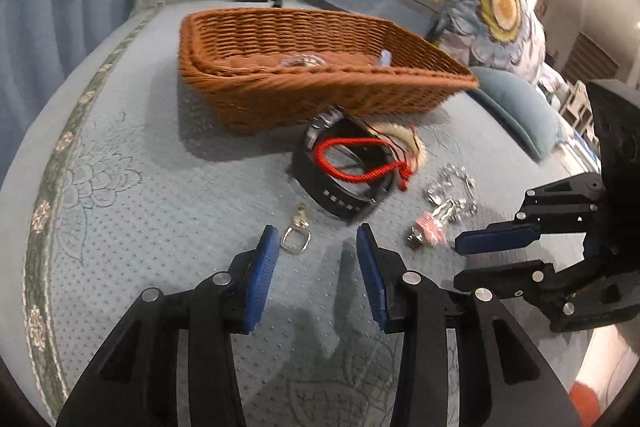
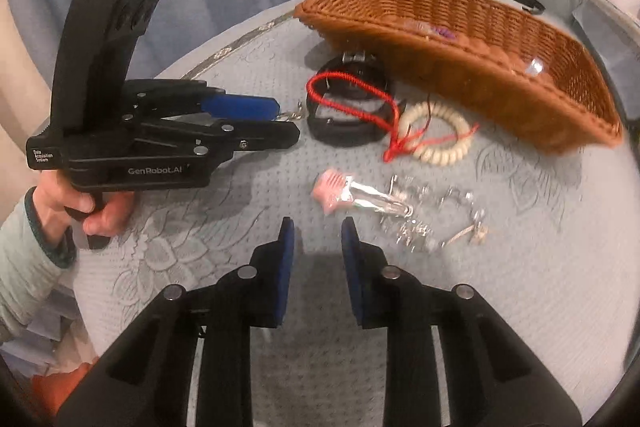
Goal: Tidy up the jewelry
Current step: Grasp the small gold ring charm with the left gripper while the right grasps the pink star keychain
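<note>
the sorting looks barely begun: most pieces lie loose on the quilted bed [image 1: 168,187] in front of the wicker basket [image 1: 280,95], which already holds something clear and a small purple bit, too blurred to name. the basket sits toward the pillow end of the bed, one corner propped on the black watch [image 1: 340,199].

the left gripper [image 1: 316,247] is spread wide and empty, hovering just short of a small metal clasp [image 1: 297,237], a squarish ring with a swivel hook. picking it up likely calls for lowering the fingers to either side of it and closing gently, since it is thin, hard and lies flat on soft cloth.

the right gripper [image 2: 318,229] is also parted and empty, near a pink card [image 2: 332,191] with shiny silver pieces [image 2: 420,215] scattered beside it. a red cord [image 2: 352,99] loops over the watch and tangles with a cream bead bracelet [image 2: 436,135], so those may lift together.
</note>
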Demonstrator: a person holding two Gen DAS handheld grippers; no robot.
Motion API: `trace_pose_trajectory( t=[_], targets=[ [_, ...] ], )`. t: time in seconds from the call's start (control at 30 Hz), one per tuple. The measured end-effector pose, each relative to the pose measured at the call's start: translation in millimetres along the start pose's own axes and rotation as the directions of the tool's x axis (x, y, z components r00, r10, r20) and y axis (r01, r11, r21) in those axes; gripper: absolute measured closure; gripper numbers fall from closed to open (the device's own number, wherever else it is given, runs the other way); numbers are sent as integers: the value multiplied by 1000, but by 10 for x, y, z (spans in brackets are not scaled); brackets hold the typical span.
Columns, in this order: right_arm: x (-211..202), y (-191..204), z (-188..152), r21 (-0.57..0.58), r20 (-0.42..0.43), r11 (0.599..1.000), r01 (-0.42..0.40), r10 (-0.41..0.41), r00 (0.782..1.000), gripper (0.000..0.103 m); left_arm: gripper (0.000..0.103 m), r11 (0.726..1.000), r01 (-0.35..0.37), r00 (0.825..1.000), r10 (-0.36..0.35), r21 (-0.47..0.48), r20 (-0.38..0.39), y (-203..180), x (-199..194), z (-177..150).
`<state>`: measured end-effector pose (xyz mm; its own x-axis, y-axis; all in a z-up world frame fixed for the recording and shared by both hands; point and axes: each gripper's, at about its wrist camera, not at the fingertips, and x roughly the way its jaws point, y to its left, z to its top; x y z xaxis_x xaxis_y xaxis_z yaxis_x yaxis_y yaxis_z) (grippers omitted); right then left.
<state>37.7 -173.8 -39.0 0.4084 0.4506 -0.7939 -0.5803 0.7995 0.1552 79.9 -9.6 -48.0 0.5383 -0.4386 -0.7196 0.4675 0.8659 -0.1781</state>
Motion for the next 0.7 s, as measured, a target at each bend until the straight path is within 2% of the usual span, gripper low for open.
trace_pose_trajectory(
  t=[0.13, 0.2, 0.3, 0.43, 0.5, 0.57, 0.63, 0.7],
  targets=[
    [-65, 3, -17, 9, 28, 1000, 12, -12, 1000, 81, 65, 1000, -20, 1000, 20, 1, 3, -5, -1, 7],
    [-79, -15, 3, 7, 44, 999, 54, -54, 998, 81, 65, 999, -37, 999, 37, 3, 3, -18, 20, 29],
    [-94, -89, 80, -4, 72, 999, 49, -49, 996, 81, 65, 998, -60, 998, 60, 16, -2, -41, 56, 61],
    [59, -141, 231, -47, 34, 998, 35, -34, 999, 80, 65, 996, -83, 996, 83, 31, -14, -64, 110, 99],
    [122, -141, 277, -67, 19, 998, 20, -19, 1000, 80, 69, 994, -98, 995, 99, 39, -13, -70, 119, 101],
    [125, -126, 315, -79, 1, 997, 13, -13, 1000, 80, 83, 992, -125, 992, 125, 31, -8, -54, 110, 96],
    [130, -106, 329, -94, -20, 996, 0, -2, 1000, 80, 90, 993, -117, 993, 117, -6, -3, 23, 90, 98],
    [147, -53, 341, -139, -35, 990, 31, -36, 999, 80, 90, 995, -91, 996, 91, -31, 1, 75, 80, 94]
  ],
)
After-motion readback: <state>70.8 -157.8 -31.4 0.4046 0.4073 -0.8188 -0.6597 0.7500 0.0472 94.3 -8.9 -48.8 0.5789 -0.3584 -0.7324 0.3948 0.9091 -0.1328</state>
